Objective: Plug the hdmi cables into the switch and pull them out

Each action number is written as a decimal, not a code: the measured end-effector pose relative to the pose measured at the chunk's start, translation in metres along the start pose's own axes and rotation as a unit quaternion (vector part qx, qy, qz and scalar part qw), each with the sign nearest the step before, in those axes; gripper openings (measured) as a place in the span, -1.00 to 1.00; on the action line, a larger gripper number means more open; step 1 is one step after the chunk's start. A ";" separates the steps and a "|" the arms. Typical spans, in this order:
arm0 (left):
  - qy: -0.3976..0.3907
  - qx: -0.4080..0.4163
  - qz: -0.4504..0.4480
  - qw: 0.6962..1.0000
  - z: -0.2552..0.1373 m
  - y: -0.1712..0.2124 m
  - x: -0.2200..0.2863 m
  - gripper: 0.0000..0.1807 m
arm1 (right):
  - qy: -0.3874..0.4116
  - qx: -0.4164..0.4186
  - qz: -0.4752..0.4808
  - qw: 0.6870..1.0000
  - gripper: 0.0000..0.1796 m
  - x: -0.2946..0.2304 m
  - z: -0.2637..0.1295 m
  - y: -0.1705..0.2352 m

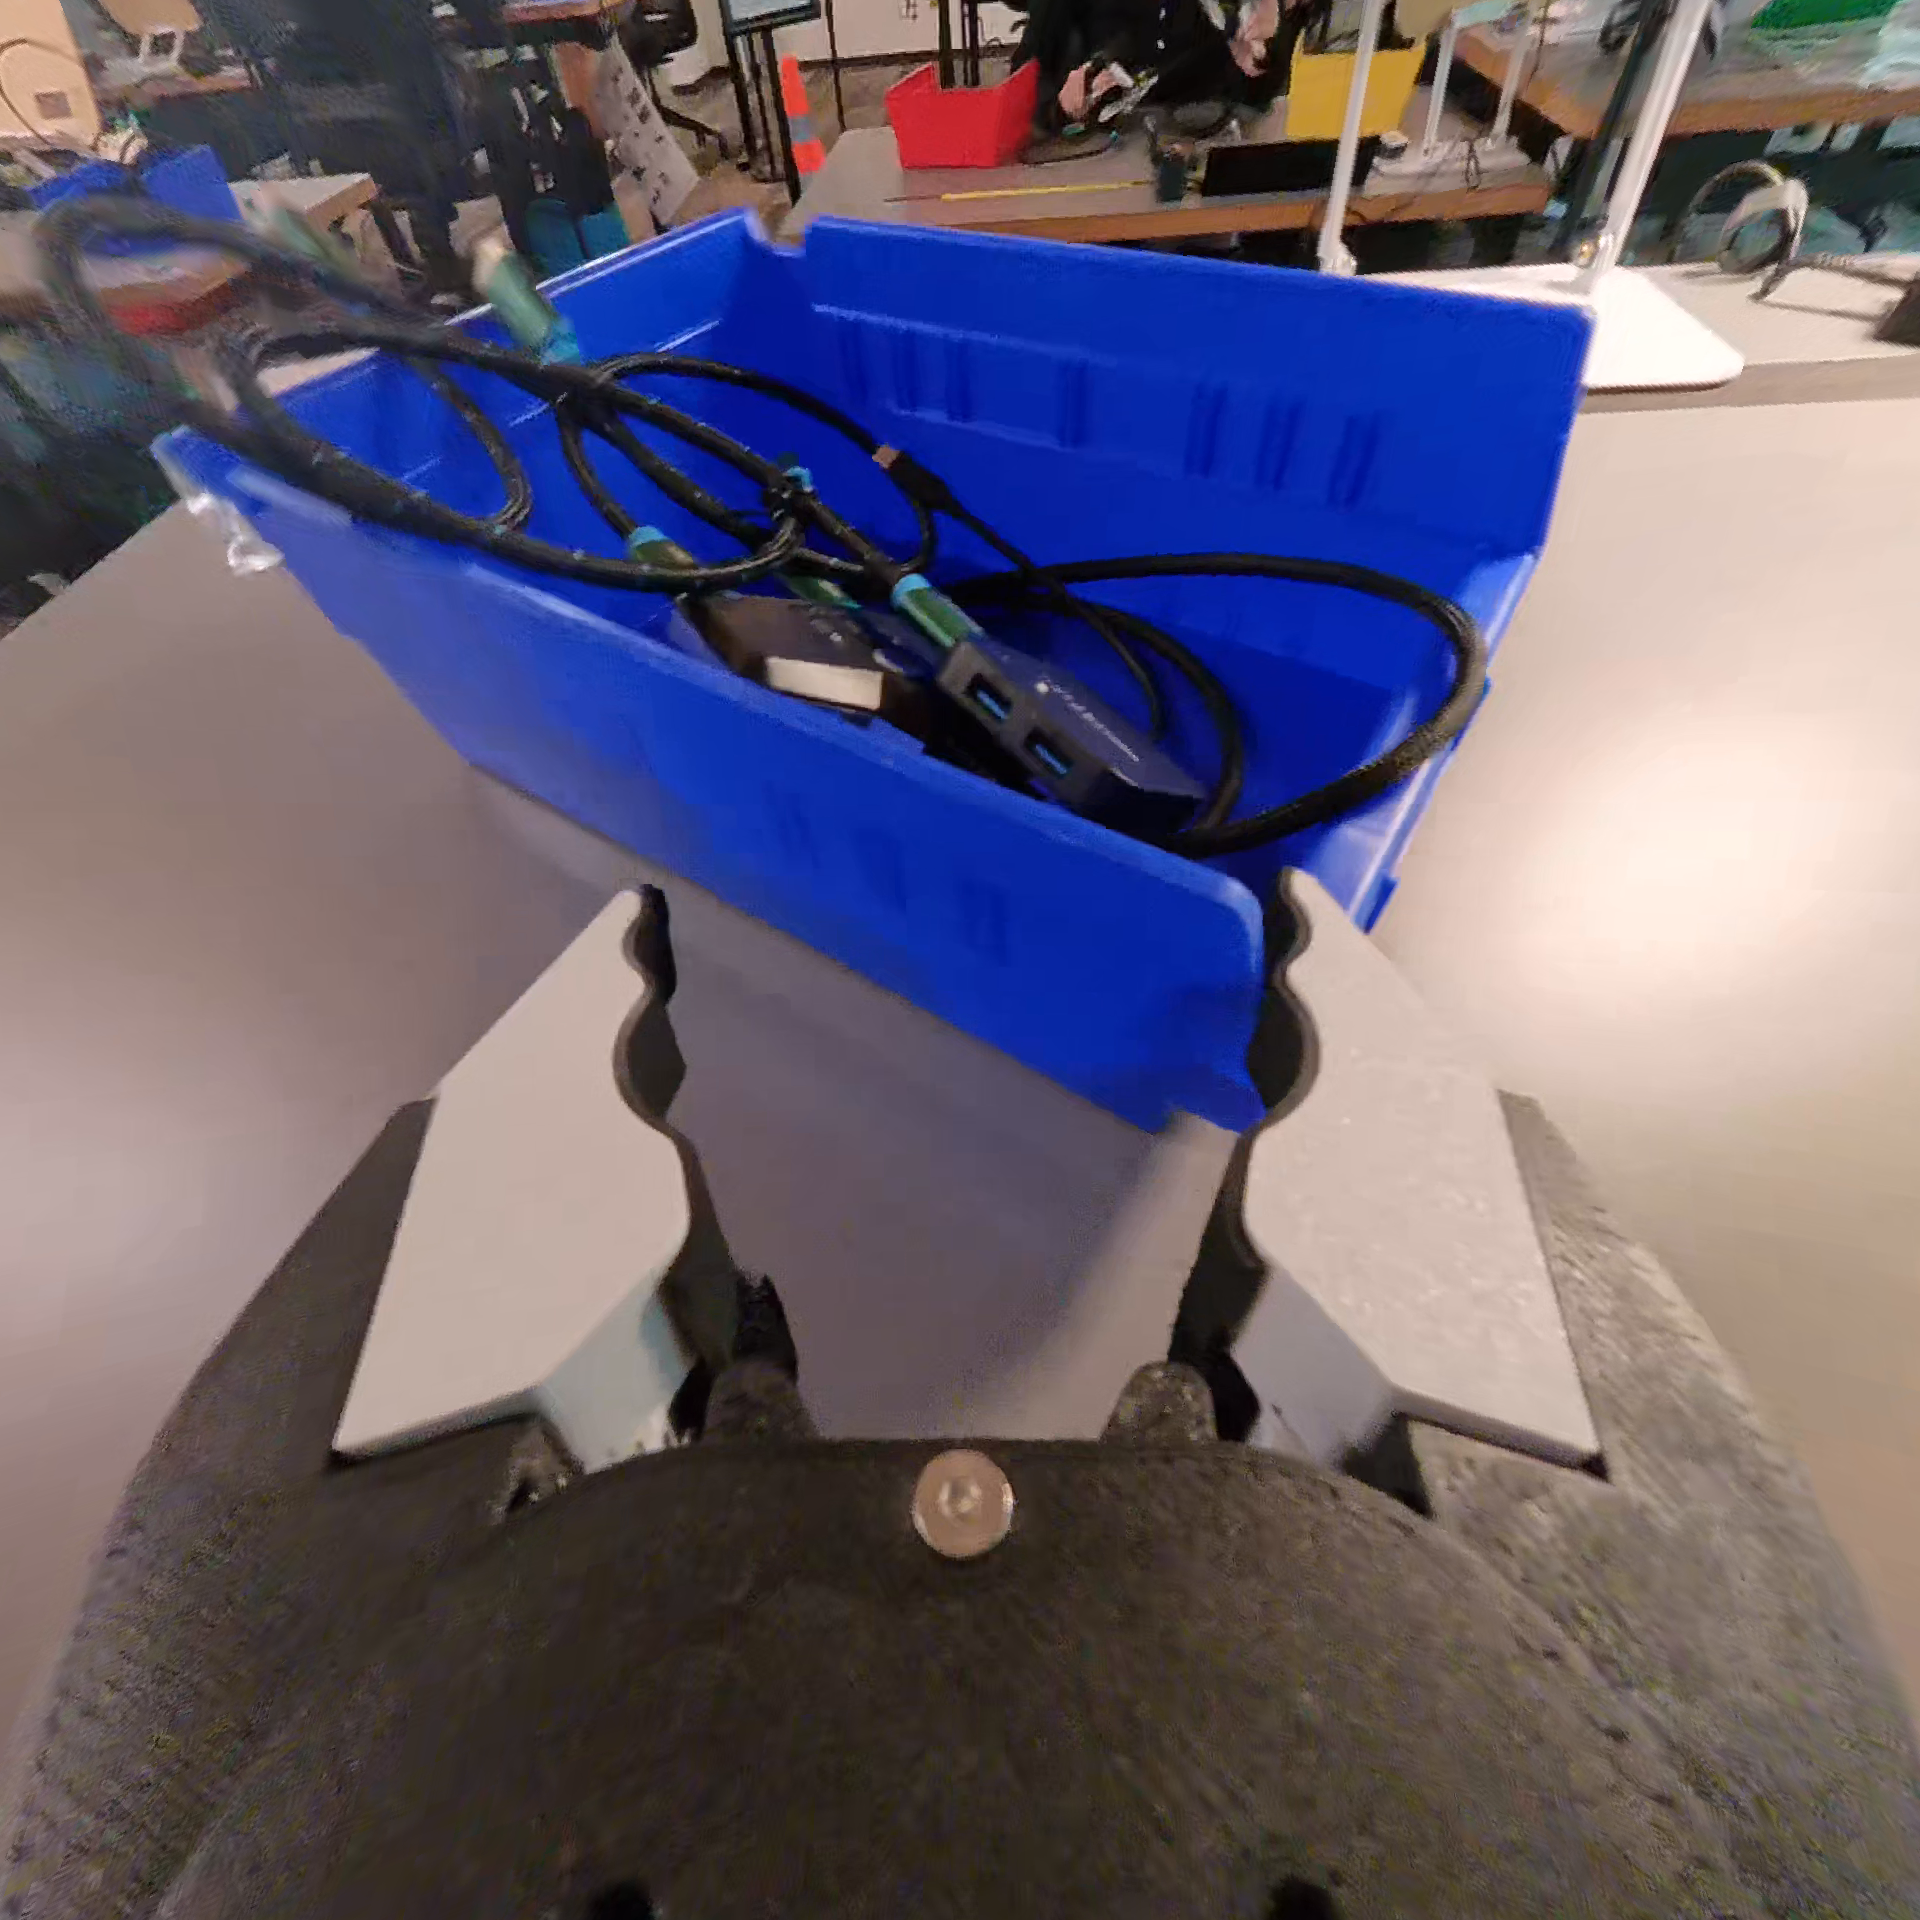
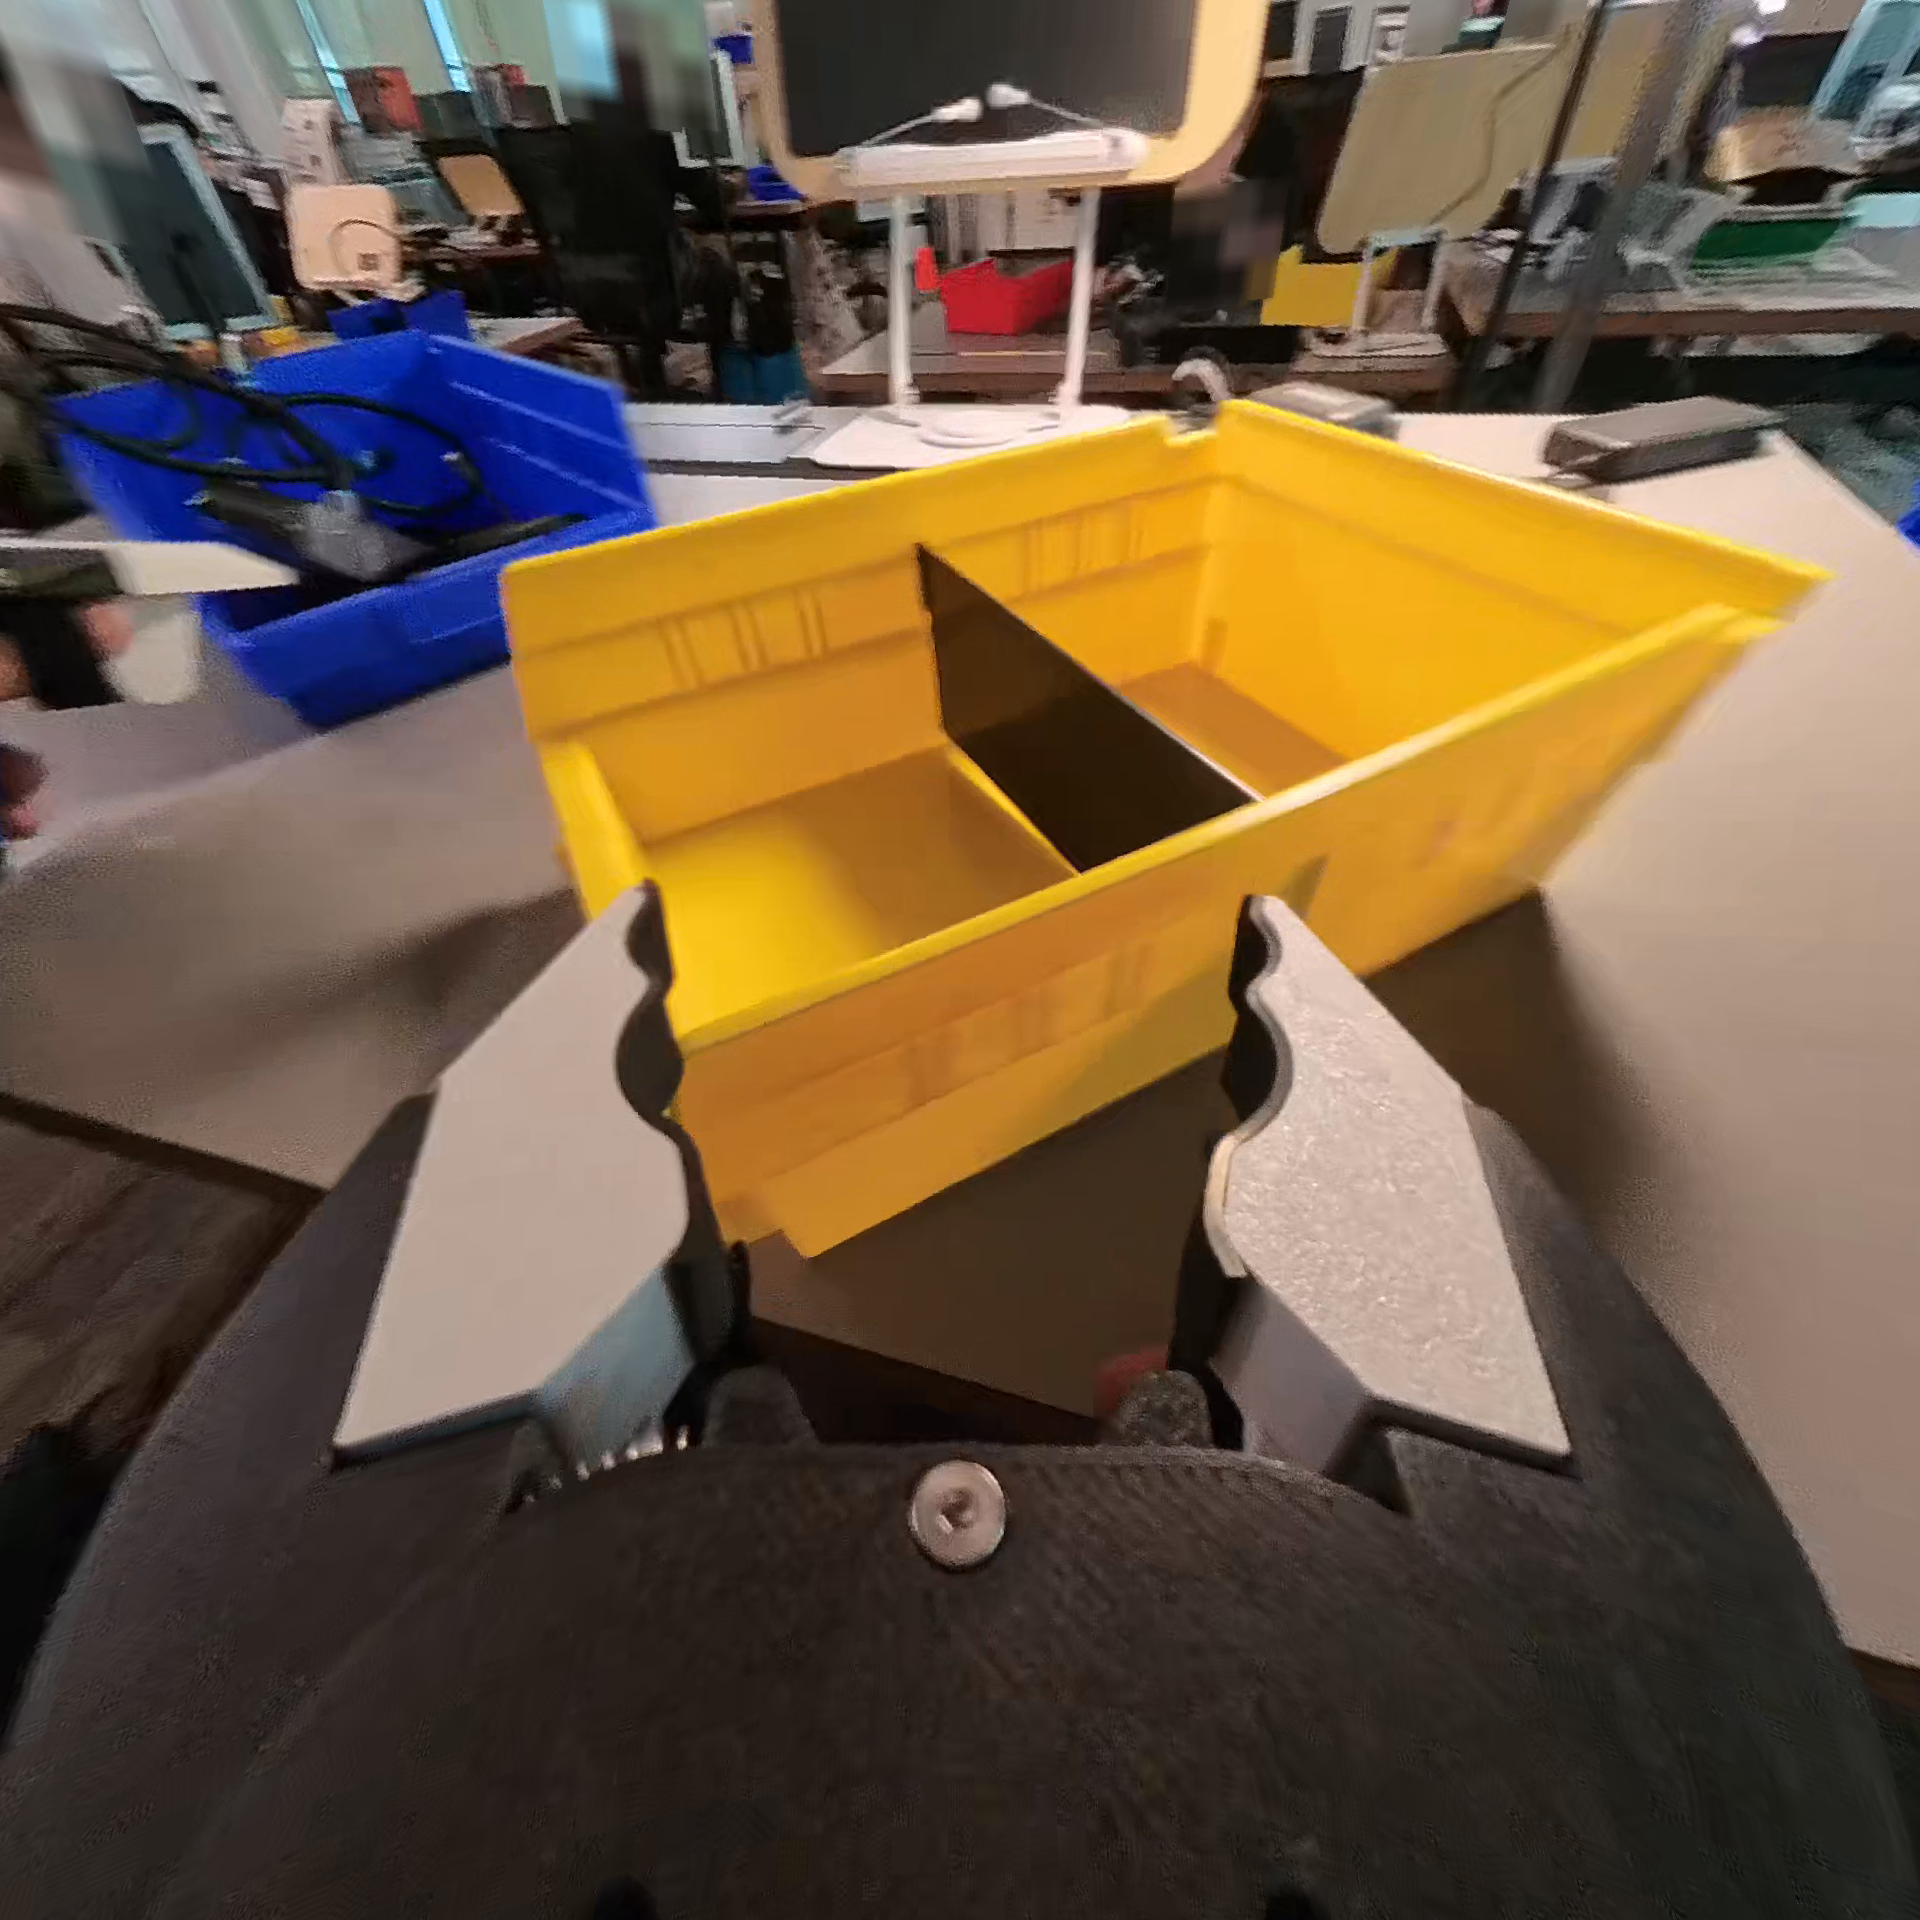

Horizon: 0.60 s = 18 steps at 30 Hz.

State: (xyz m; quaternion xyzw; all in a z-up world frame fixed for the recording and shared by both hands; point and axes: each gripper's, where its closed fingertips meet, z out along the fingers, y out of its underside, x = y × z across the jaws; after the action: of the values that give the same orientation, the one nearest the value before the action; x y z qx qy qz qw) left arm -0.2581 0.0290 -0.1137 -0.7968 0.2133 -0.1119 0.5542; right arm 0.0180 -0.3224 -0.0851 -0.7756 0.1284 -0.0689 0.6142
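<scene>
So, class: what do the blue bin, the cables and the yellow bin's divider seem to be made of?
Blue bin: moulded plastic, by its smooth, slightly glossy walls and ribbed slots. Cables: probably braided fabric sheathing, by the matte woven texture. Divider: a thin black sheet, likely plastic, by its smooth sheen, though that is uncertain.

Tangled cables crowd the blue bin; yellow bin compartments lie open.

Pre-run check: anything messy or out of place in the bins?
Yes. In the blue bin, the black cables are tangled, and one loop with a green-ended plug hangs over the far-left rim. The yellow bin with its black divider looks tidy.
</scene>
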 end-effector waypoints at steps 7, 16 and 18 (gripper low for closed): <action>-0.109 0.026 -0.049 0.992 -0.049 0.001 -0.115 0.05 | 0.116 -0.010 -0.009 0.993 -0.09 0.101 -0.034 -0.006; 0.101 0.022 0.067 0.992 -0.032 -0.034 0.042 -0.01 | -0.057 -0.021 -0.066 0.996 0.01 -0.041 0.017 -0.020; 0.085 -0.003 0.072 0.994 -0.001 -0.029 0.055 -0.08 | -0.051 -0.041 -0.083 0.994 0.05 -0.059 0.043 -0.008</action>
State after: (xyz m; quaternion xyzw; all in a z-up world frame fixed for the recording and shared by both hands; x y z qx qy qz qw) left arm -0.2032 0.0112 -0.0897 -0.7686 0.3165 -0.1386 0.5383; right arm -0.0259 -0.2640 -0.0840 -0.8106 0.0347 -0.0753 0.5797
